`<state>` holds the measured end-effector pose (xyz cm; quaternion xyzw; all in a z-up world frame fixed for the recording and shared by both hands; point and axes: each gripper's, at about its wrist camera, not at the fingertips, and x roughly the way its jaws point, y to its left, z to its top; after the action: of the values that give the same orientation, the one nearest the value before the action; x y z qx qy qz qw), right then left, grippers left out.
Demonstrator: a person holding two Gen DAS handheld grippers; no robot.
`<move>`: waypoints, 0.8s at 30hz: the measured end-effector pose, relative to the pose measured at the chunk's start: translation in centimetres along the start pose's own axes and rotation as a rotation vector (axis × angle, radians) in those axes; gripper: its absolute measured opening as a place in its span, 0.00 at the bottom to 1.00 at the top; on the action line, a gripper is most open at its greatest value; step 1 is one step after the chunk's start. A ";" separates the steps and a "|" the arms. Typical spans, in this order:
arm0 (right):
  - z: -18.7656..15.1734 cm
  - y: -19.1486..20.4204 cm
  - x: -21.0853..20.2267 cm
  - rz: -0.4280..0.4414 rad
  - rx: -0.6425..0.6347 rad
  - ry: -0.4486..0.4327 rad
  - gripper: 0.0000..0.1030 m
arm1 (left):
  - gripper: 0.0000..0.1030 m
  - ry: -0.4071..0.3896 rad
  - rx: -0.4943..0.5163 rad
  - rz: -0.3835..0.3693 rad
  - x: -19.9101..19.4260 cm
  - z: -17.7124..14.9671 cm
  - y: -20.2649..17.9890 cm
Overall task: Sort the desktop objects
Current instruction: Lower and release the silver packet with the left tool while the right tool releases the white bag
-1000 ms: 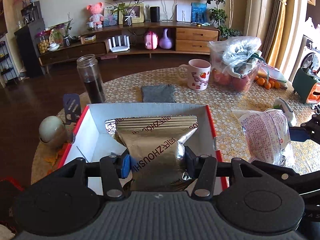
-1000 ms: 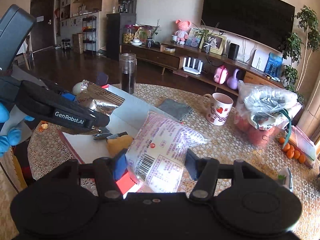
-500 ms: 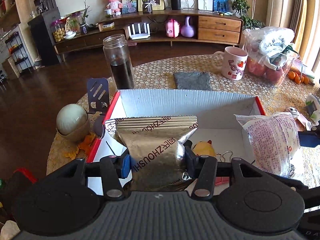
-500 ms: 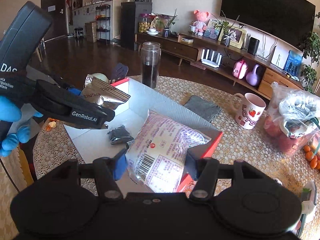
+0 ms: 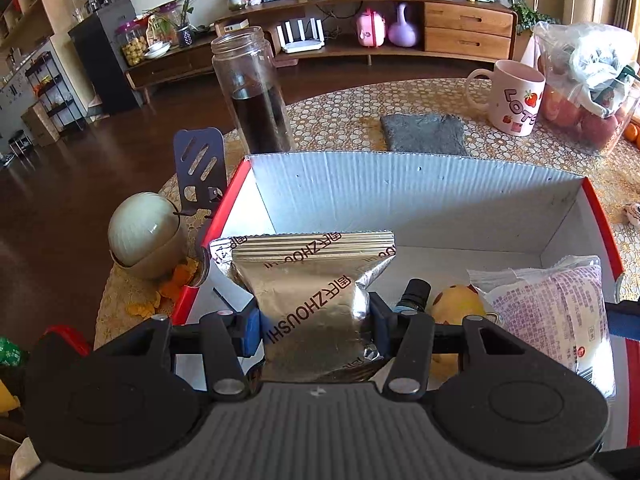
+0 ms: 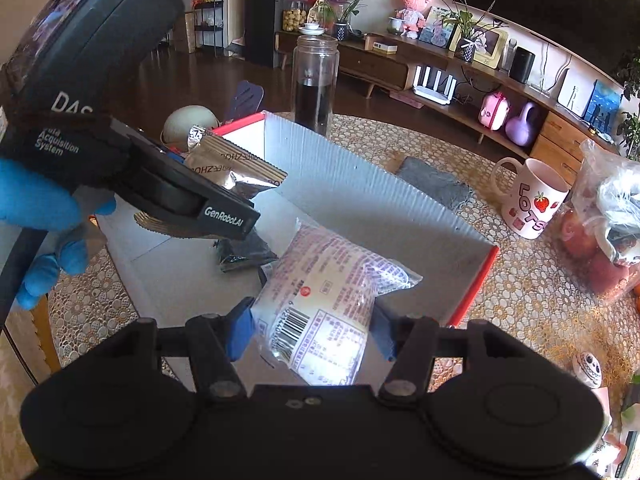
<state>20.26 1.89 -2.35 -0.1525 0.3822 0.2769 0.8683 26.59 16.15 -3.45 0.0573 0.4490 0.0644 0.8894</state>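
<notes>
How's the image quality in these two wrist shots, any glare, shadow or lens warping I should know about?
Left wrist view: sharp; the foil packet throws glare, and the box has a shadowed back wall with a bowed top edge. Right wrist view: the shelf curves strongly, the barcoded plastic packet shines white at its near end, and the mug sits in hard sunlight.

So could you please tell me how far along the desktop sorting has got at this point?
Done: a yellow toy and a small dark packet already lie in the cardboard box. In hand: the left hand-held gripper holds a foil pouch and the right hand-held gripper a clear printed packet, both over the box, unreleased. Left: the mug, grey cloth and glass jar stand outside.
</notes>
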 end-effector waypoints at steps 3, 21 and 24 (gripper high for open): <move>0.1 0.0 0.9 0.001 -0.001 0.017 0.57 | 0.50 0.016 -0.010 0.005 0.8 0.1 0.1; -0.7 0.2 3.5 -0.038 -0.001 0.083 0.58 | 0.50 0.118 -0.047 -0.011 3.6 0.2 0.3; -0.8 0.1 3.6 -0.034 0.013 0.088 0.58 | 0.50 0.128 -0.037 -0.009 3.7 0.2 0.2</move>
<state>21.73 2.90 -5.52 -0.1655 0.4190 0.2529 0.8562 28.92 16.91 -6.17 0.0345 0.5041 0.0725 0.8599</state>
